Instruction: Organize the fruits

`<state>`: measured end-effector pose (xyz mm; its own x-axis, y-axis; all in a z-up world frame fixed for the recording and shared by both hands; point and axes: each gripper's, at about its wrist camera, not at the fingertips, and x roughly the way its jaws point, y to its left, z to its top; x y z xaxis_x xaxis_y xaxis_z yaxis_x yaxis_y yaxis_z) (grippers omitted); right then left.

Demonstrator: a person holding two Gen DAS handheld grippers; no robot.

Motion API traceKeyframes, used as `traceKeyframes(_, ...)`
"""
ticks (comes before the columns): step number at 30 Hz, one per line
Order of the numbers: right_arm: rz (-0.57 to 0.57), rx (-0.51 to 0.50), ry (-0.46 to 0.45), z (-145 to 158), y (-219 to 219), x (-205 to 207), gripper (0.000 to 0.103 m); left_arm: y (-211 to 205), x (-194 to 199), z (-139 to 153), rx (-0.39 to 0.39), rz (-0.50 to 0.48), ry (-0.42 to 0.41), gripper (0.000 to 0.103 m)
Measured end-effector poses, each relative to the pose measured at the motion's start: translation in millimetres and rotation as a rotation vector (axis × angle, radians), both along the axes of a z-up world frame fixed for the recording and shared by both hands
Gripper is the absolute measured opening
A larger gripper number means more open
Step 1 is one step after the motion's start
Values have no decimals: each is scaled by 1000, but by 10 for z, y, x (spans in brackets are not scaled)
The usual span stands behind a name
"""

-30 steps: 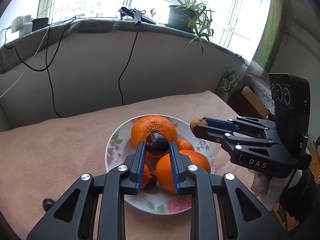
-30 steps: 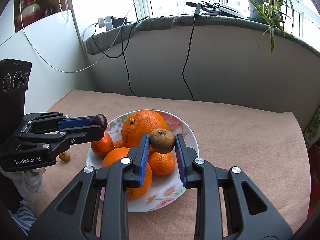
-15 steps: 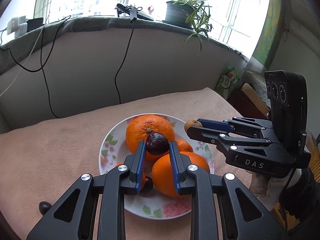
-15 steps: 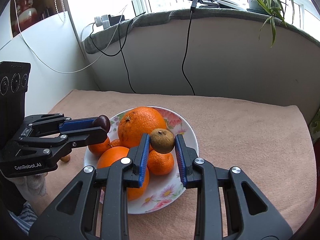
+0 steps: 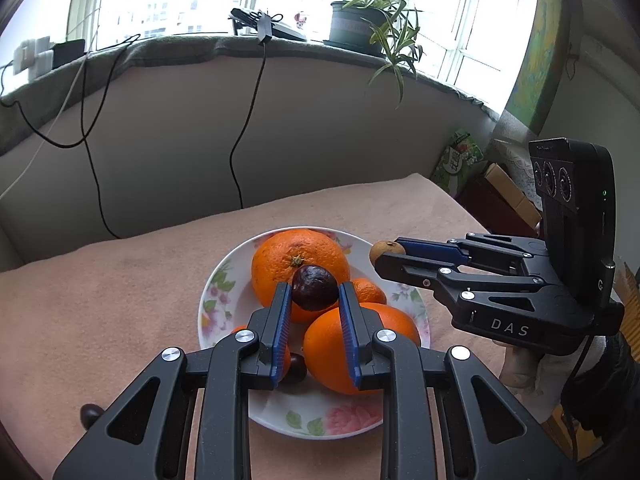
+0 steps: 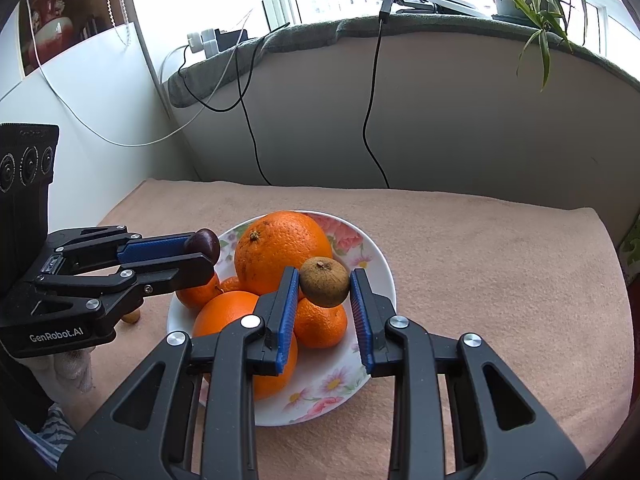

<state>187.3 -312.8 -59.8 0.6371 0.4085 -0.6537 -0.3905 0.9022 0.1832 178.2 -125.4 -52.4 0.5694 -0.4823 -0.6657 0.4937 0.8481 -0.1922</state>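
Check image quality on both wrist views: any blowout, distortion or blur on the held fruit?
Left wrist: windows blown out white, strong fisheye bend along the sill, dark corner vignette; the dark plum in the left tool is sharp. Right wrist: same window glare and curved wall; the brown fruit in the right tool is crisp, lit softly, with no hard shadows on the plate.

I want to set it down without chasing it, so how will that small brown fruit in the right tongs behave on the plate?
The brown fruit is round, so it will likely roll off the piled oranges. It looks small and light, with a dry, rough skin, so the right tongs probably won't slip.
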Motion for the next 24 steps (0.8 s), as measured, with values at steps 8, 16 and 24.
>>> traceKeyframes(8,-4,7,4,12,-20,5,28,1,-4,-2,0,3,-2,23)
traceKeyframes(16,-7,5,-10,45,-14,-24,48,-1,-24,13,6,2,-10,23)
traceKeyframes(24,-24,0,-23,82,-42,-38,58,4,-49,56,9,8,-26,44)
